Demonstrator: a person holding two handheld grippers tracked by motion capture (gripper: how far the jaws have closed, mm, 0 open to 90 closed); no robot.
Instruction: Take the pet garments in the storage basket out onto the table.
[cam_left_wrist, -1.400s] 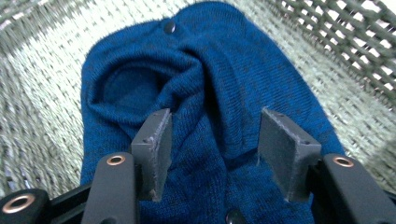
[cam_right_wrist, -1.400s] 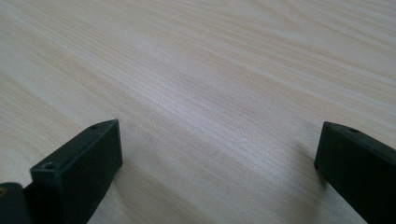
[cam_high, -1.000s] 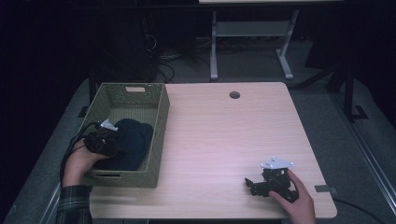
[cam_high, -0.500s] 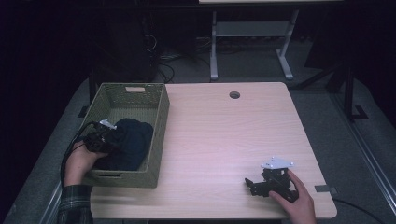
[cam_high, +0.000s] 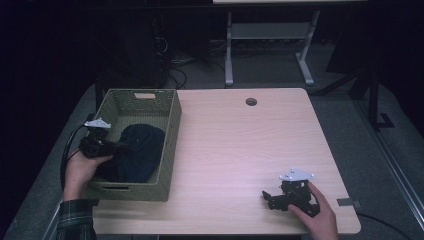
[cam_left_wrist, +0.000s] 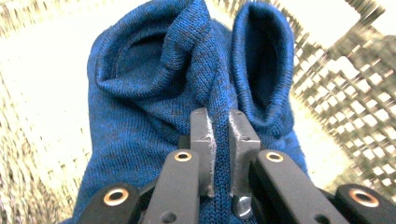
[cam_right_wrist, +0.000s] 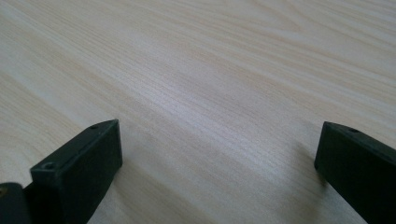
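Left tongs (cam_left_wrist: 218, 140) closed on a fold of the blue knit garment (cam_left_wrist: 187, 93); in the left gripper view the two grey pads pinch a ridge of the fabric between them, the rest of the cloth bunching away beyond the tips. The jaws have just been closing, with that fold between them.

High view: garment (cam_high: 140, 150) lies inside the green woven basket (cam_high: 172, 130), which sits at the table's (cam_high: 240, 150) 9 o'clock edge. Left tongs (cam_high: 120, 146) enter from the basket's 9 o'clock side, pointing toward 3 o'clock, gripping the garment's near, left-hand margin. Bulk of the cloth lies from the tips toward 3 o'clock, against the basket's right wall.

Right tongs (cam_high: 267, 197) rest on the table near 5 o'clock, jaws wide apart, nothing between them but bare wood (cam_right_wrist: 210, 93); well apart from the basket.

Judgement: left hand alone is placed for the lift. The pull must go up, clear of the basket's rim, before anything swings toward 3 o'clock; trailing cloth may drag on the wall.
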